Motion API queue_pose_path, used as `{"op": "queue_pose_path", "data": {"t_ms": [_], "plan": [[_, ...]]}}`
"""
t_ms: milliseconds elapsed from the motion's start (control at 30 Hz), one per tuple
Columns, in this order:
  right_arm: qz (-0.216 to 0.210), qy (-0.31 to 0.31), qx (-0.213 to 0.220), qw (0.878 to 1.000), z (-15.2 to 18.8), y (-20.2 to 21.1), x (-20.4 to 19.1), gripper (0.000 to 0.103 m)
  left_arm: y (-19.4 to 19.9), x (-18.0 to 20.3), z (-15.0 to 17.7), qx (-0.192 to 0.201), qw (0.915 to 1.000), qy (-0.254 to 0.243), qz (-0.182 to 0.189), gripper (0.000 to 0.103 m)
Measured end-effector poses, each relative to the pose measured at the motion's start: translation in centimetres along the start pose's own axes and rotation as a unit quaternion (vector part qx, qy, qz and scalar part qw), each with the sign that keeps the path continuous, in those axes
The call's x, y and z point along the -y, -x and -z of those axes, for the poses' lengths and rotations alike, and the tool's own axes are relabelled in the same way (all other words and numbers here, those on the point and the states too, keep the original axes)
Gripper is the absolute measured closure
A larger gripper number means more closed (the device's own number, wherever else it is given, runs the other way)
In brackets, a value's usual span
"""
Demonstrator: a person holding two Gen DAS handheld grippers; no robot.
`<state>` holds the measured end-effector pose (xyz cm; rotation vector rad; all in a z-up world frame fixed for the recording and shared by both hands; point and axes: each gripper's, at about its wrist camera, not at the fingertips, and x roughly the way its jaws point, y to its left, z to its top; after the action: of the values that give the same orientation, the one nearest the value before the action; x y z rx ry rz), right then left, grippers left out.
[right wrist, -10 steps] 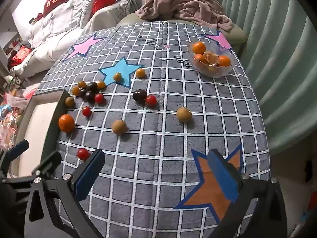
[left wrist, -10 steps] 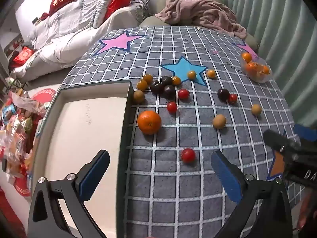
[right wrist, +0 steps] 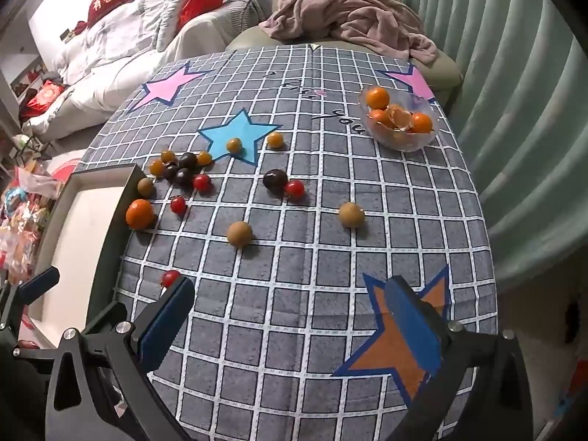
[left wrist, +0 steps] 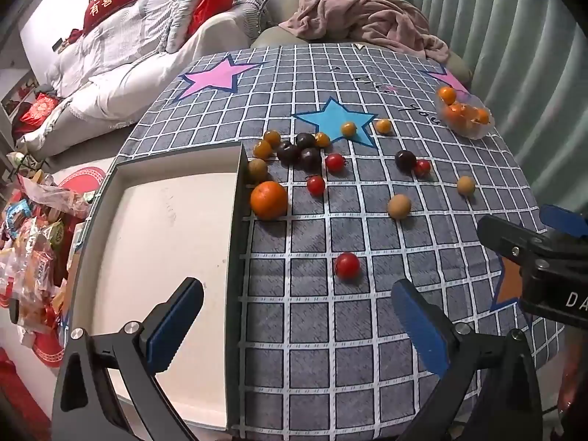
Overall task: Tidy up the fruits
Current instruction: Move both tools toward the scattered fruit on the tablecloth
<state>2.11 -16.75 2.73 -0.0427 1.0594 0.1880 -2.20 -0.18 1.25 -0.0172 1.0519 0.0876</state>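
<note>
Zero fruit sorted so far, I'd say: the white tray (left wrist: 165, 242) is bare. One mandarin (left wrist: 268, 200) touches its wall, then longans, dark plums and cherry tomatoes (left wrist: 347, 265) scattered over the tablecloth (left wrist: 330, 349). Left gripper (left wrist: 294, 327) and right gripper (right wrist: 290, 325) both gape, holding nothing.

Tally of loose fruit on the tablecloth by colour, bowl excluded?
Red cherry tomatoes: 4
Dark plums: 4
Small yellow-orange fruits: 5
Tan longans: 3
Large orange: 1
Total: 17
</note>
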Motion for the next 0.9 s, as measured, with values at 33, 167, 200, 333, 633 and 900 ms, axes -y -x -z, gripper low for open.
{"op": "queue_pose_path", "data": {"t_ms": [33, 167, 200, 333, 633, 900], "plan": [[-0.001, 0.001, -0.001, 1.000, 0.0, 0.1, -0.1, 0.000, 0.1, -0.1, 0.1, 0.000, 1.0000, 0.001, 0.001, 0.000], [0.000, 0.005, -0.002, 1.000, 0.2, 0.0, -0.5, 0.000, -0.1, 0.0, 0.2, -0.005, 1.0000, 0.002, -0.003, 0.000], [0.000, 0.005, -0.004, 1.000, 0.3, -0.1, -0.5, 0.000, -0.1, -0.1, 0.2, -0.007, 1.0000, 0.001, -0.003, 0.000], [-0.003, 0.001, -0.009, 1.000, 0.7, -0.5, -0.3, 0.000, -0.3, -0.2, 0.5, -0.011, 0.9999, -0.003, -0.011, 0.000], [-0.004, -0.002, -0.014, 1.000, 1.1, -1.5, 0.2, 0.000, -1.4, 0.1, 0.8, -0.028, 0.9995, -0.007, -0.011, 0.000], [-0.009, -0.007, -0.018, 1.000, 1.2, -2.2, 0.6, 0.000, -1.9, 0.4, 0.7, -0.030, 0.9992, -0.014, -0.020, 0.000]]}}
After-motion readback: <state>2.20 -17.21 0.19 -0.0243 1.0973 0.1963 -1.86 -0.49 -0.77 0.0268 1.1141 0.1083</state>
